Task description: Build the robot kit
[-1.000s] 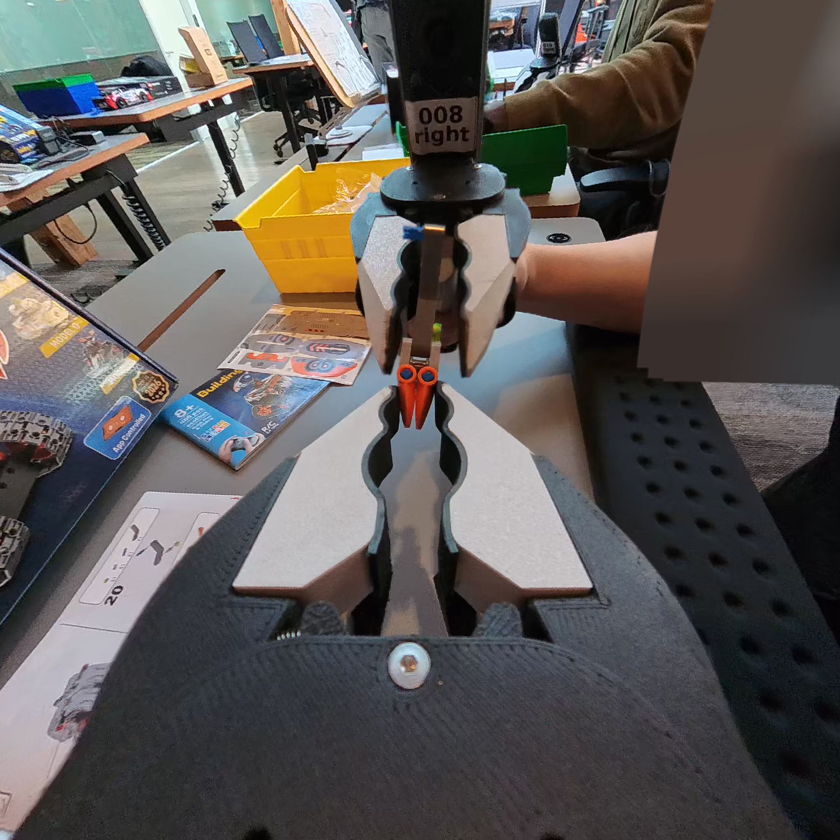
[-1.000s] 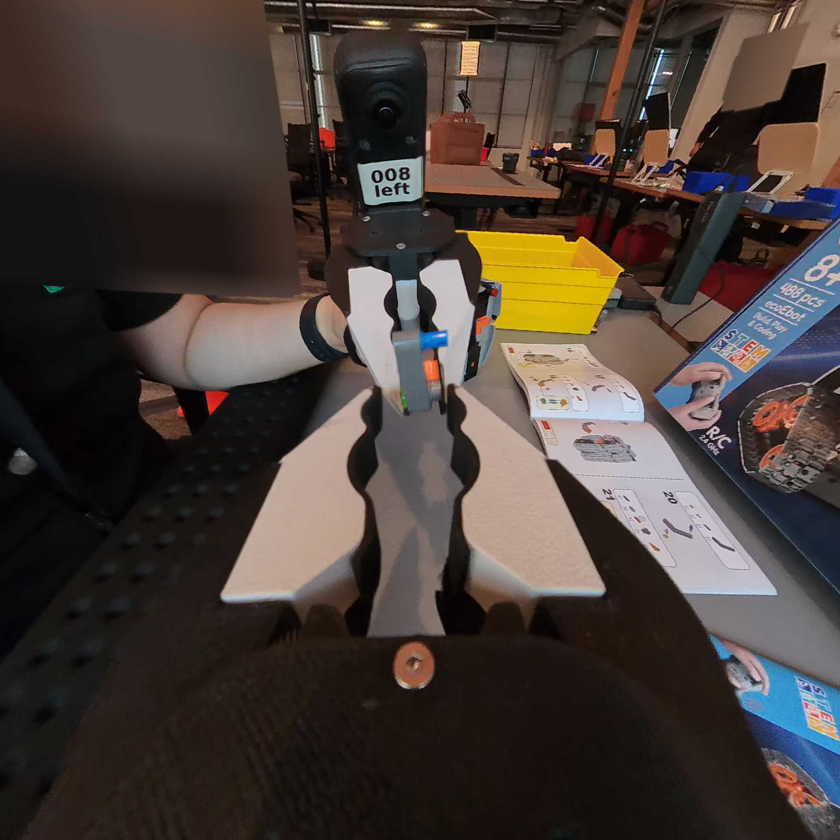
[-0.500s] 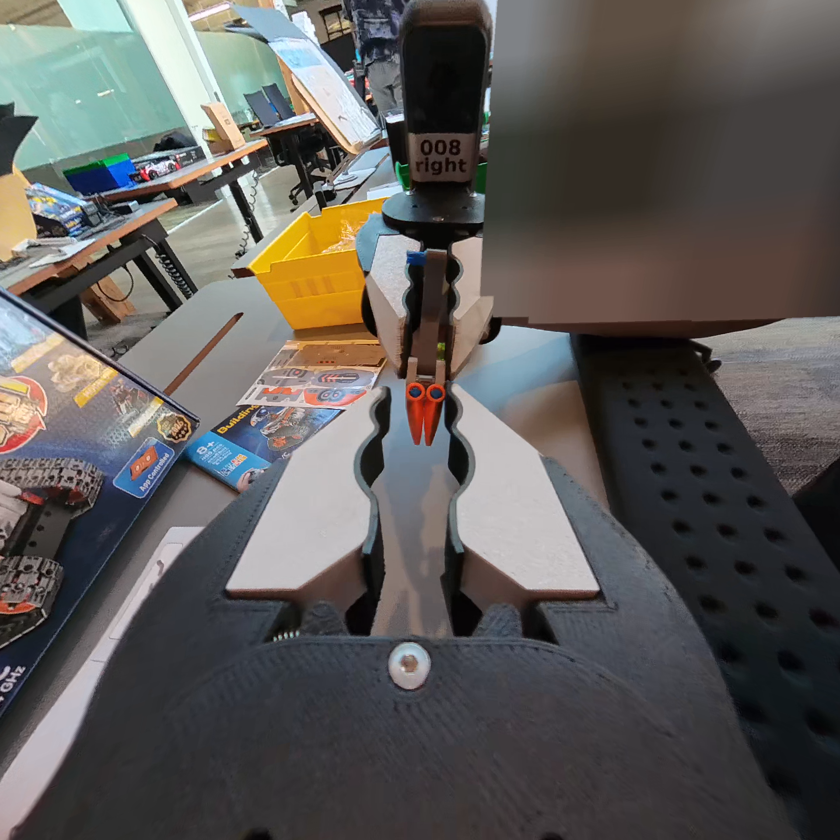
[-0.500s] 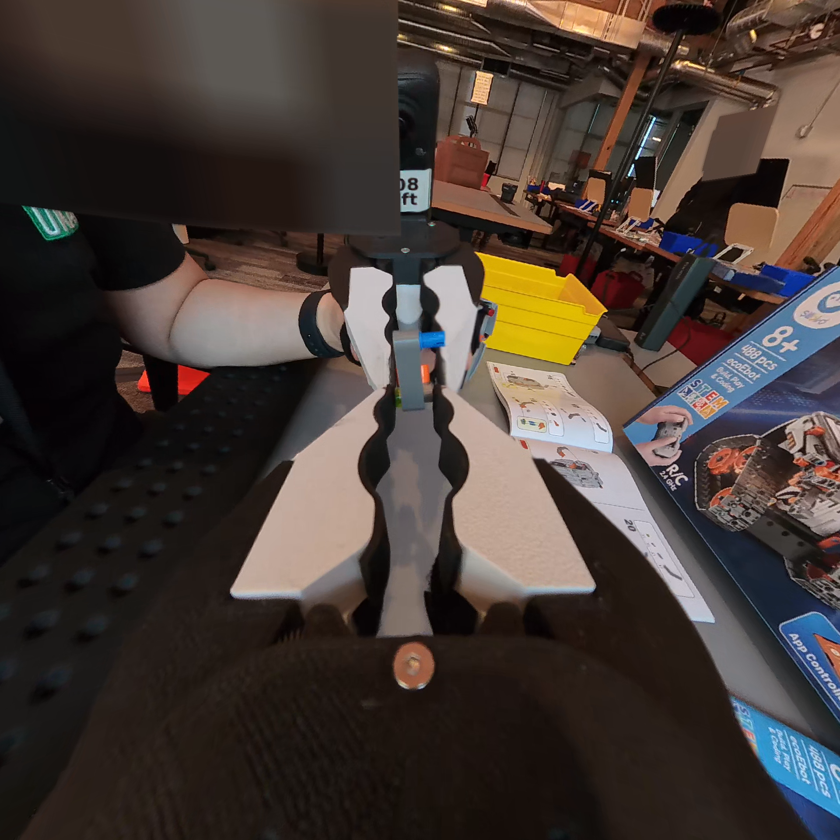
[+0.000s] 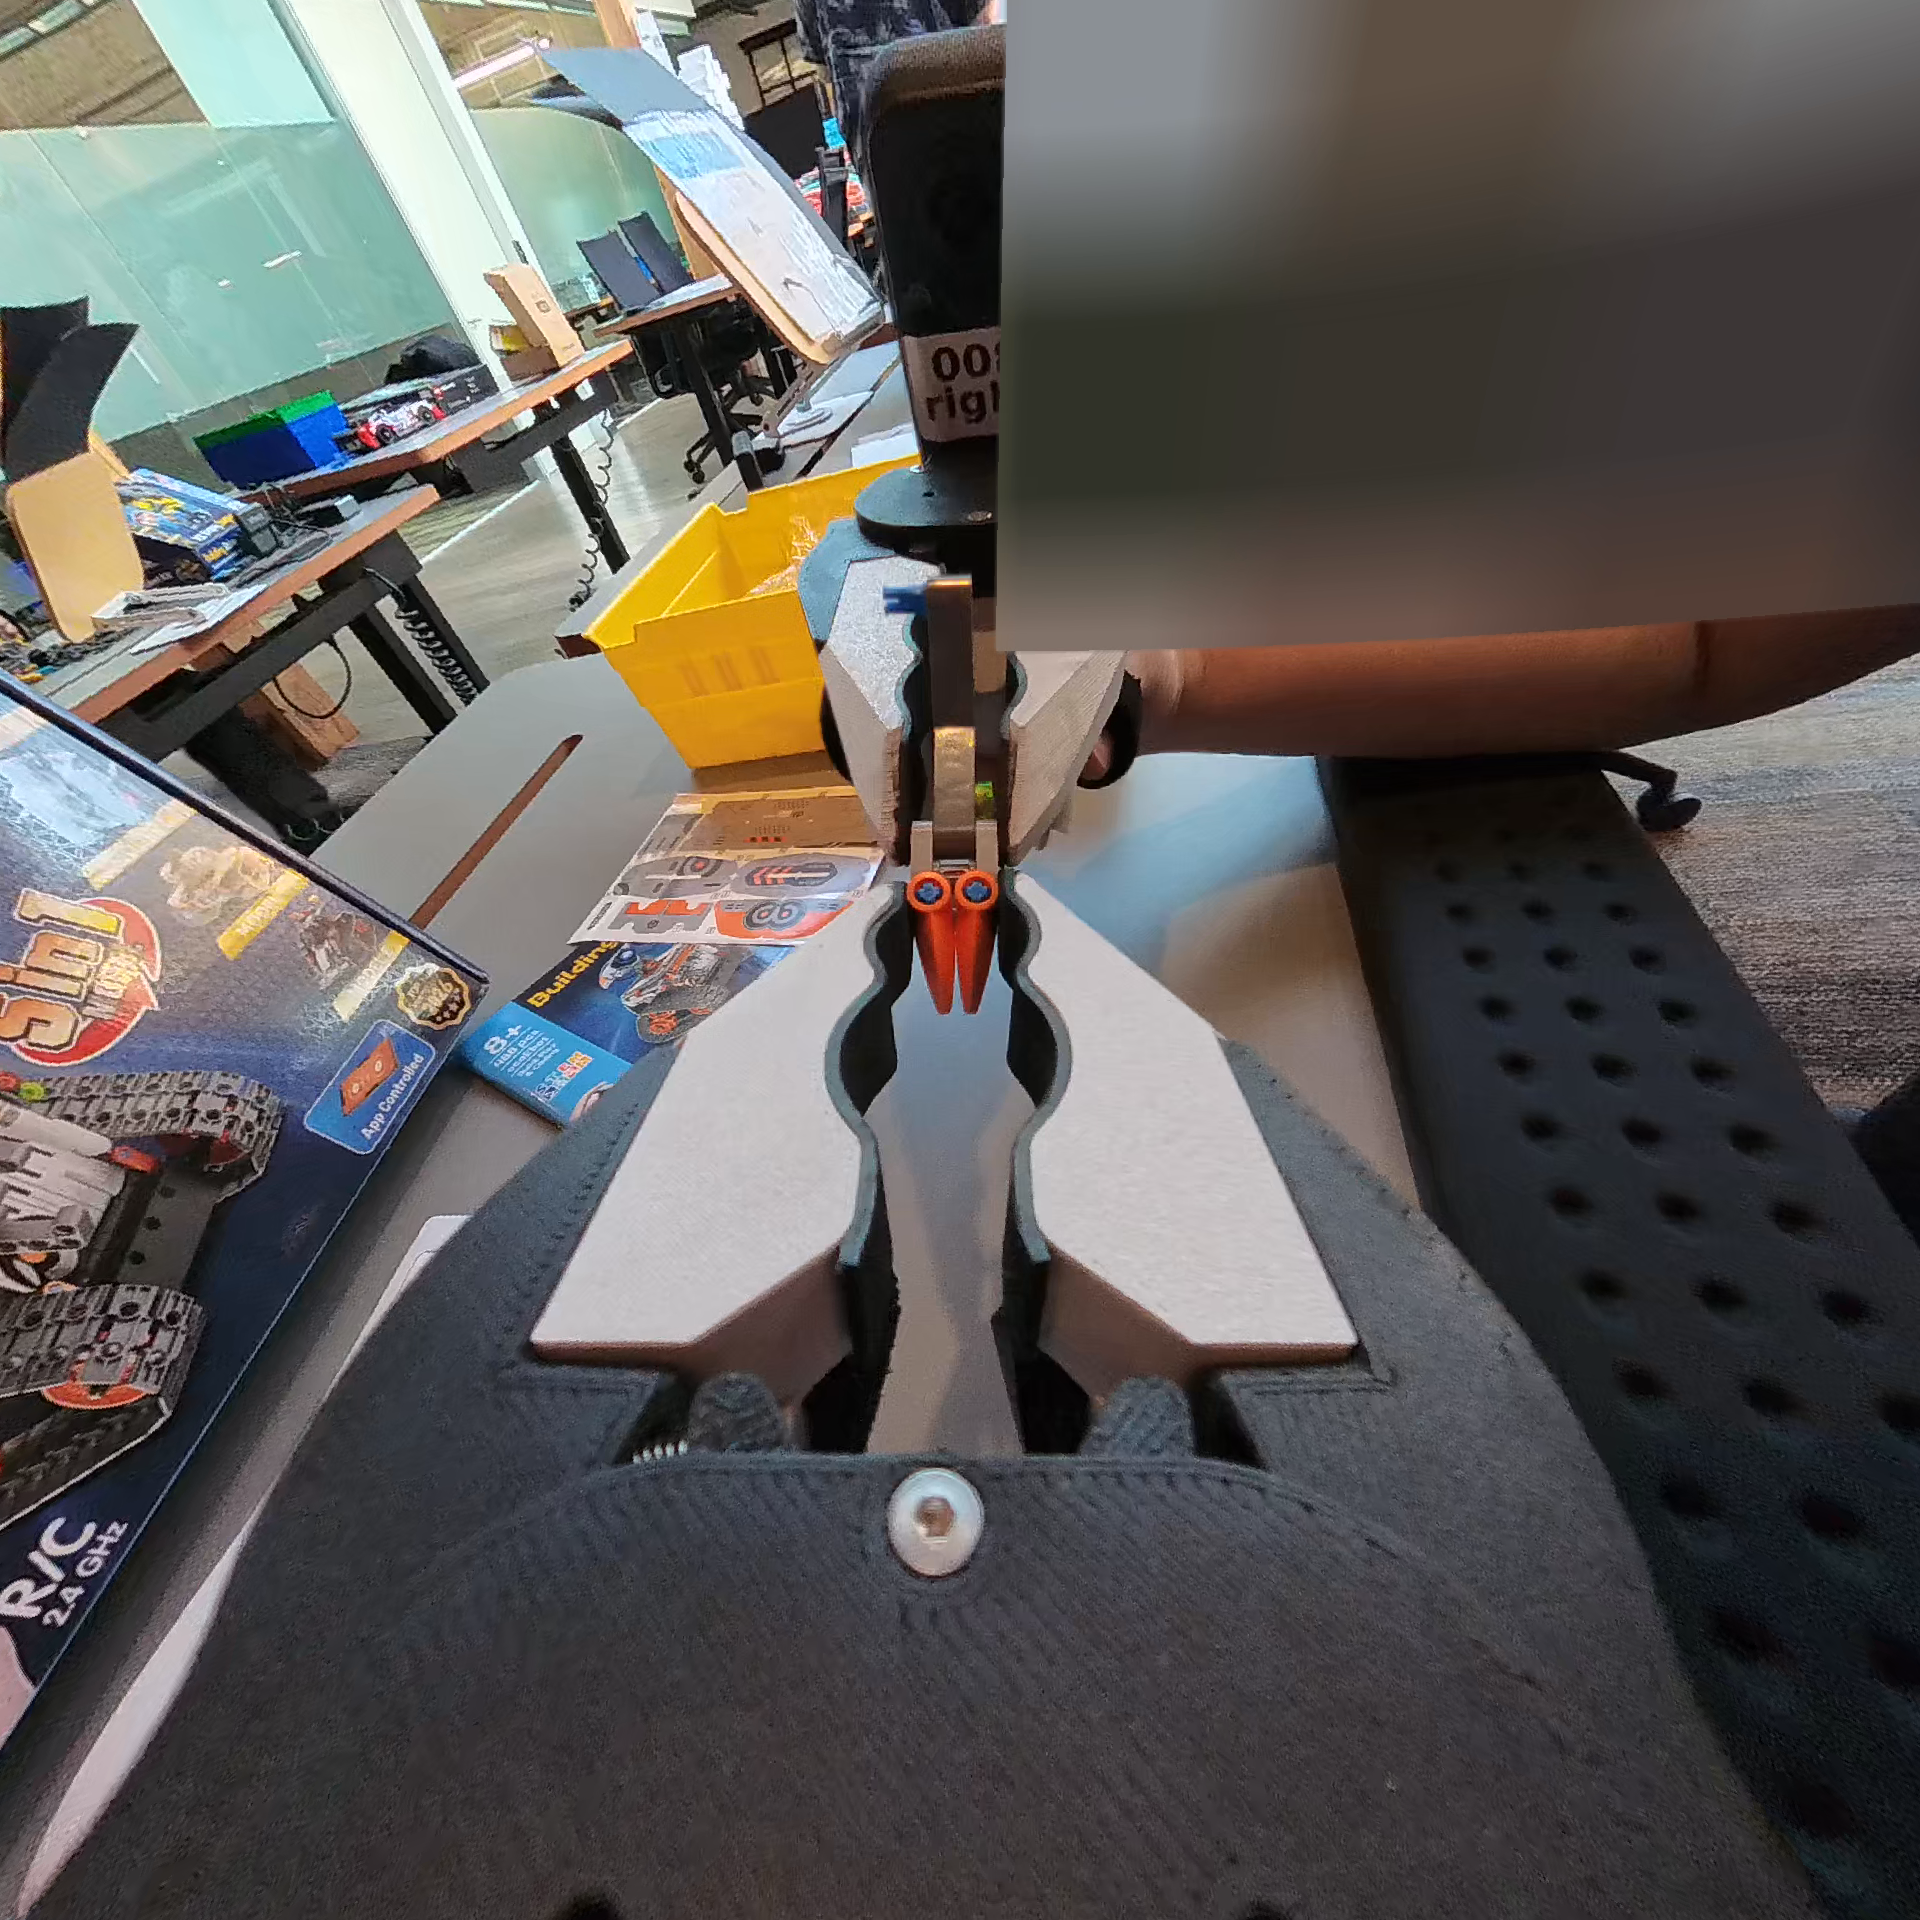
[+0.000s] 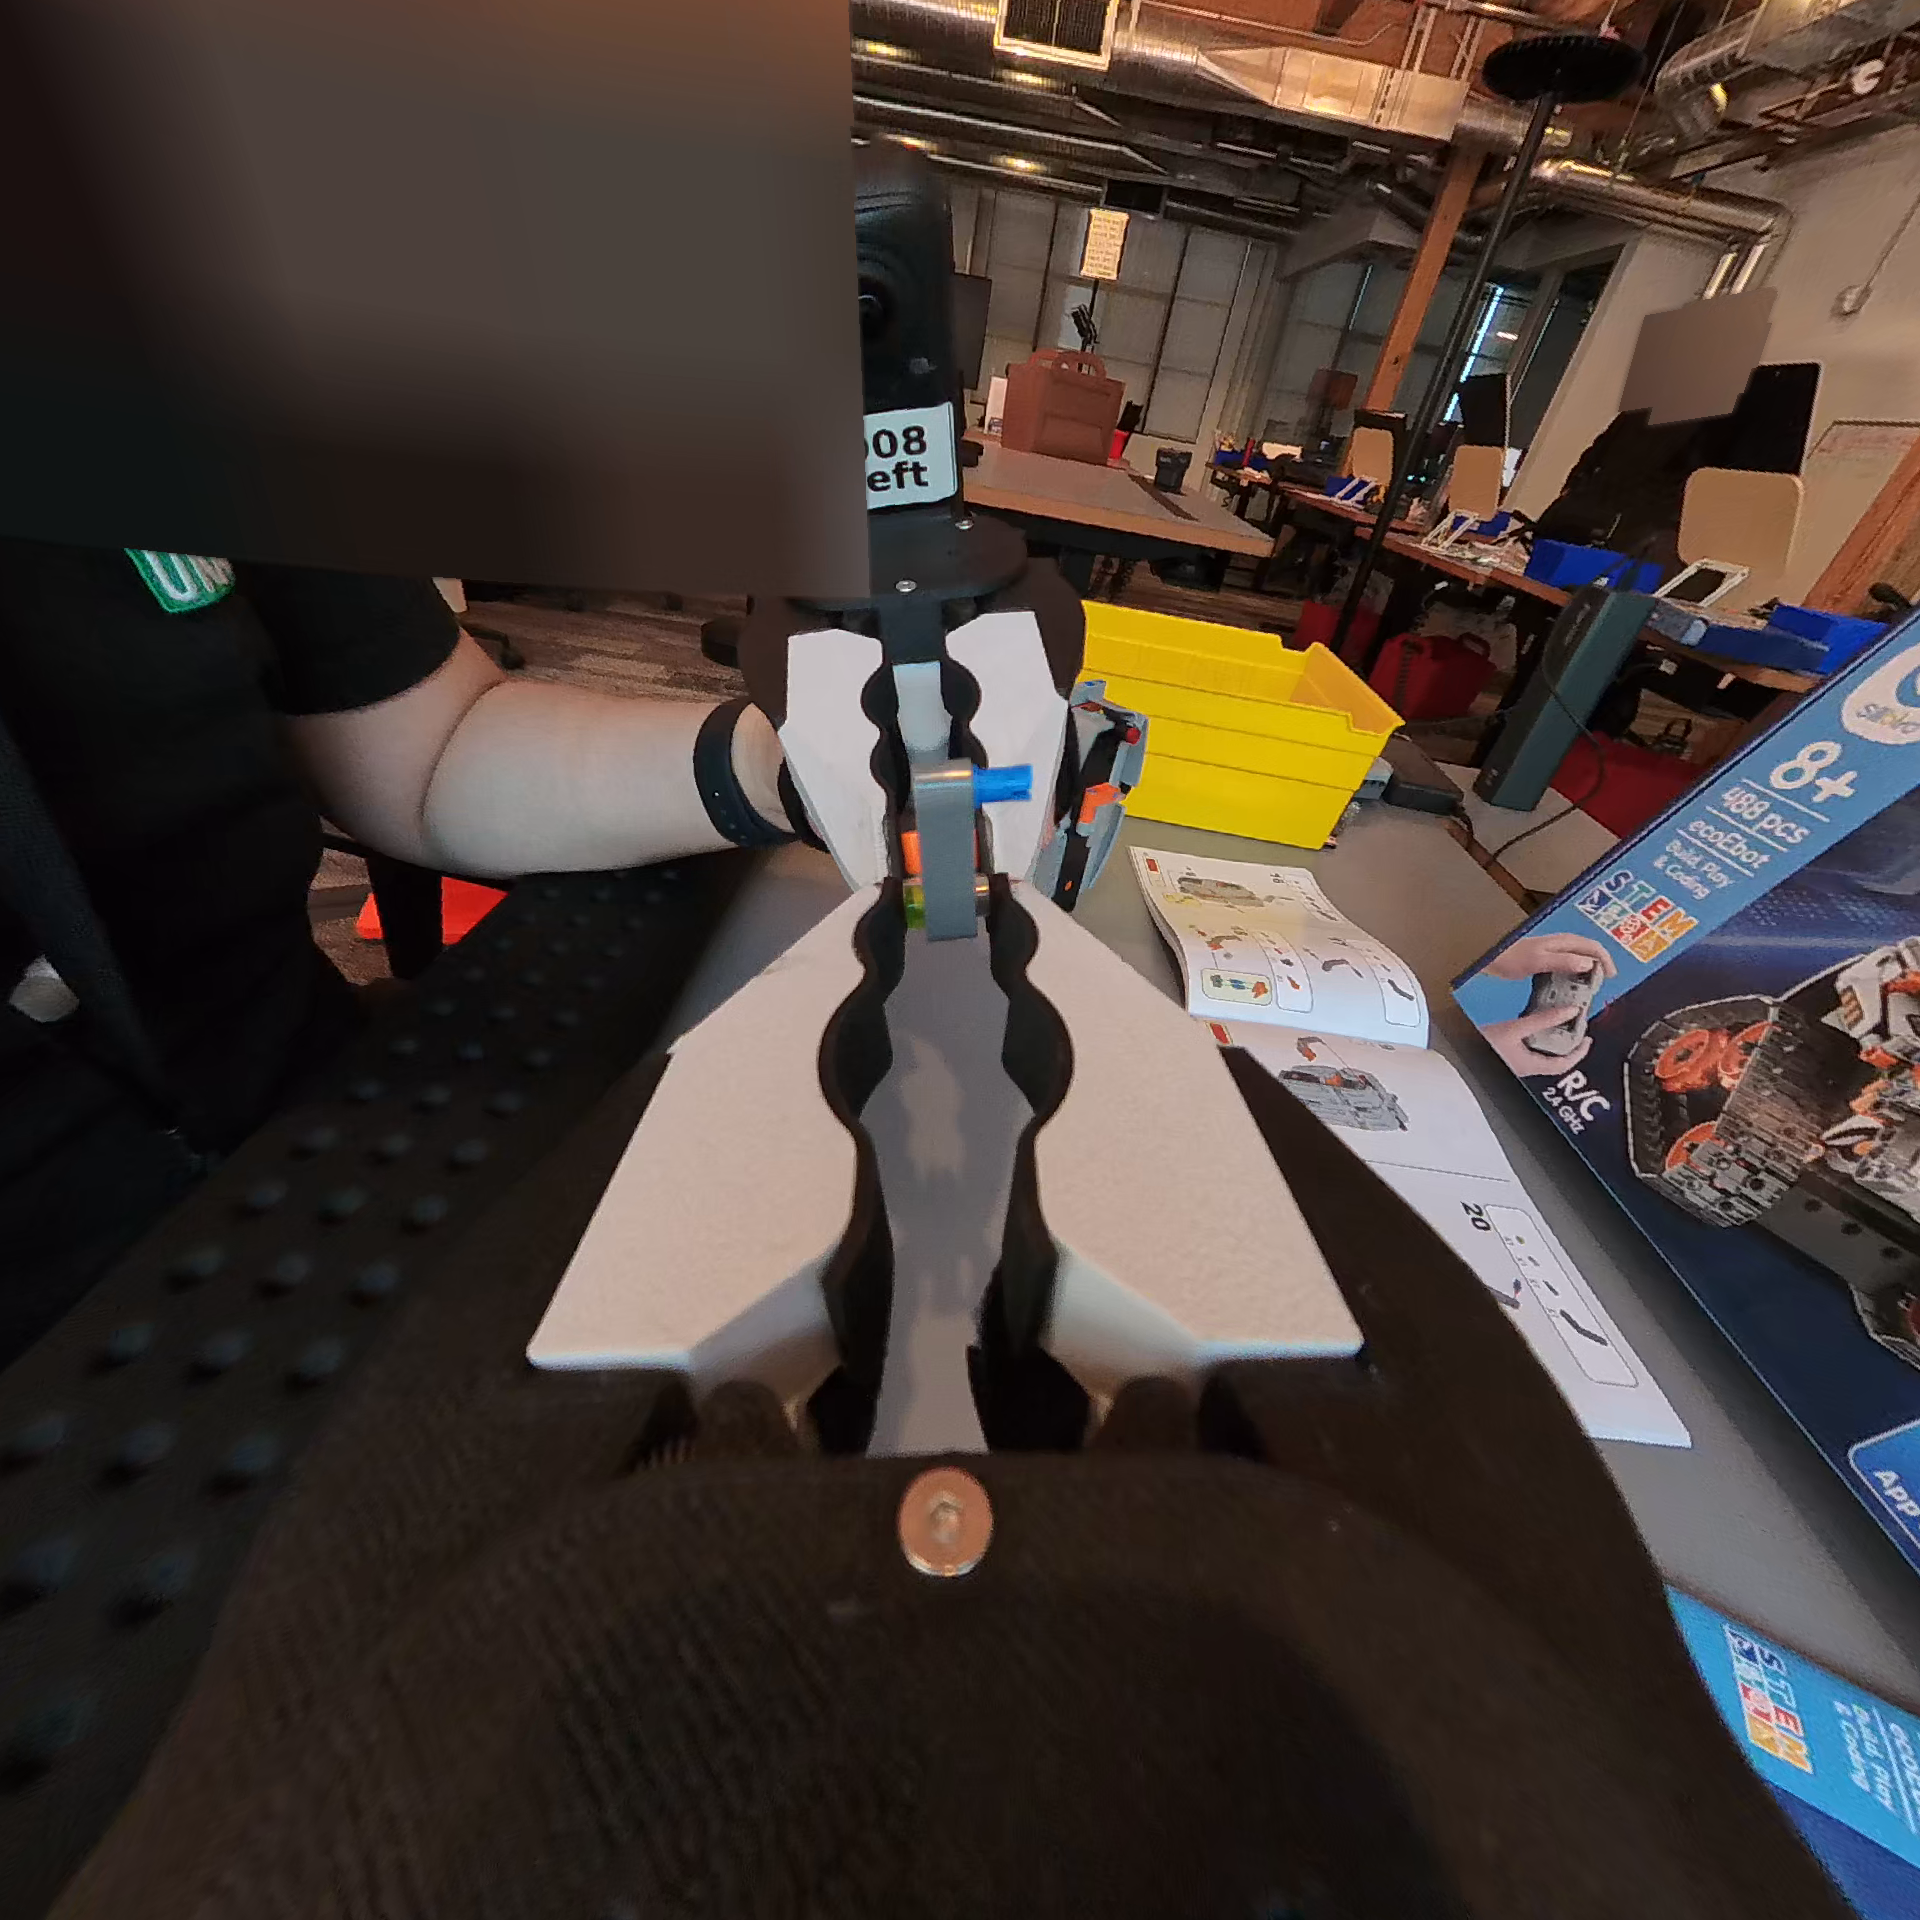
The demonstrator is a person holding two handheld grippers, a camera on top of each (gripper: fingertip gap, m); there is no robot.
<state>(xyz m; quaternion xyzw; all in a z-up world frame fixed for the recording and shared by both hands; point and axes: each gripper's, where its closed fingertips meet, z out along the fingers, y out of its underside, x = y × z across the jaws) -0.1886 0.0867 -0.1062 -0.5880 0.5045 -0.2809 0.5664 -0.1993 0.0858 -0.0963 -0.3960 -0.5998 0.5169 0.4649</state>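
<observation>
- Bench (image 5: 1226, 831): grey top; a black perforated panel (image 5: 1662, 1143) lies along its person-side edge.
- Kit box (image 5: 156, 1091): dark blue, propped at a tilt near the edge opposite the person.
- Yellow bin (image 5: 717, 665): at the bench edge beyond the right gripper.
- Instruction booklet (image 6: 1351, 1091): open and flat, beside the box.
- Sticker sheet (image 5: 748, 883): flat, between bin and box.
- Left gripper (image 5: 951, 914): jaws nearly closed, apparently pinching the orange cones.
- Right gripper (image 6: 945, 914): tip to tip with the left; jaws narrow, clamped on the grey beam.
- Grey beam (image 6: 948, 852): upright in the air above the bench near the person-side edge, between both grippers.
- Orange cones (image 5: 953, 951): a pair fixed to the beam's end.
- Blue pin (image 6: 1003, 781): projects sideways from the beam.
- Risk, as judged: the cones taper, so the left jaws could slide off; any twist between the grippers could pop the cones loose.
</observation>
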